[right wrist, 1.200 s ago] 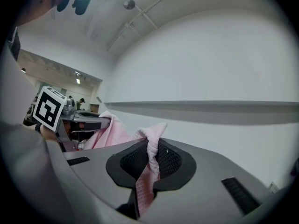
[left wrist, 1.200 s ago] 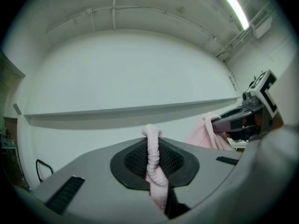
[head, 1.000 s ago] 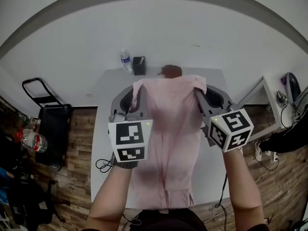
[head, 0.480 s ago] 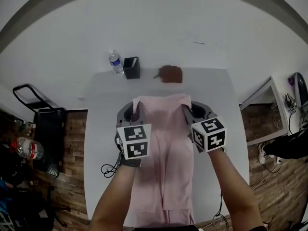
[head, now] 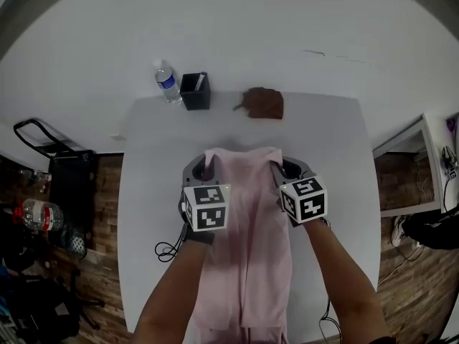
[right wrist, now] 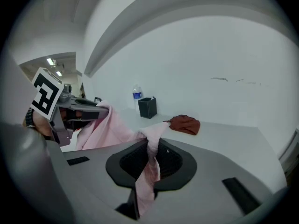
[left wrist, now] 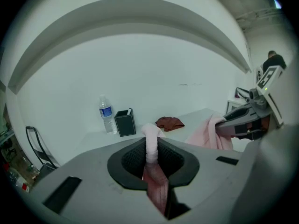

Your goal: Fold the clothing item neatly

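Shirt [head: 251,221] hangs stretched above the table [head: 154,149], tail trailing toward you | your left gripper [head: 207,169] pinches one top corner | your right gripper [head: 280,170] pinches the other (pink cloth bunched in both clenched jaws)

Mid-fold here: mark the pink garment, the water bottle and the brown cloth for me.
pink garment [head: 247,217], head view, on the flat middle panel between the arms.
water bottle [head: 166,82], head view, on its body.
brown cloth [head: 264,104], head view, on the middle of the crumpled heap.
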`<state>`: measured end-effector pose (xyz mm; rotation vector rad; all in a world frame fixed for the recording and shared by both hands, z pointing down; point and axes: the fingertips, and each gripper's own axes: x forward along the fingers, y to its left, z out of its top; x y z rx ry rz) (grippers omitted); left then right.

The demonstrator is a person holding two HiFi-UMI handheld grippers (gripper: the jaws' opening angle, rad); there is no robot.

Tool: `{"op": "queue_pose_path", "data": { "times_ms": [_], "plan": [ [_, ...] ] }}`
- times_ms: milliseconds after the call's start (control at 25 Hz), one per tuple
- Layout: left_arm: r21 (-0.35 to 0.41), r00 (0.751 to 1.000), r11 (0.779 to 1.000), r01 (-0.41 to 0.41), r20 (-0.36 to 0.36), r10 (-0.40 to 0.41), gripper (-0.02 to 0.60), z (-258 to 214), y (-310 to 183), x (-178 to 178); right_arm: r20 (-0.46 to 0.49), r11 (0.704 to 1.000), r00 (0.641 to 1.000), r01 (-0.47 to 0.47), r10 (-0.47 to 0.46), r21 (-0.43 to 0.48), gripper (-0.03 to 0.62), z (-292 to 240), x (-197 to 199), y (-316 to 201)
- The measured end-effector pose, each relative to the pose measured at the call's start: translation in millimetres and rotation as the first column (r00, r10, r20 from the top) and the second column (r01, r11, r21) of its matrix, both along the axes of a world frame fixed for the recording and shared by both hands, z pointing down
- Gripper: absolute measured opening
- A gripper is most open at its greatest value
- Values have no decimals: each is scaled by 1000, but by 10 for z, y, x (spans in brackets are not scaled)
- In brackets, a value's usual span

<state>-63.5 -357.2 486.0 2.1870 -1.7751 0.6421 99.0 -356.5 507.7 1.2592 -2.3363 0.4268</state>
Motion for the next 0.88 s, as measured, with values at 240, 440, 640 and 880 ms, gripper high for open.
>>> {"op": "queue_pose_path", "data": {
  "times_ms": [240,440,640,880],
  "plan": [
    [-50,998,997,-54,-34,53,143,225,-76,60,-40,1000,999,-16,16,1,135,257,81,-108],
    [7,997,998,-64,-32,64,181,7,-215,-26,-78,1000,997,-11,12,16,170,171,152,-165],
    [62,999,997,-34,-13,35,181,-273,-182,-117,-260,967,953,90,-153,-238,170,652,73,-50],
    [91,998,995,-39,-39,43,171,-512,200,-184,-274,968,952,68,-135,-241,169,742,111,64]
  ]
}}
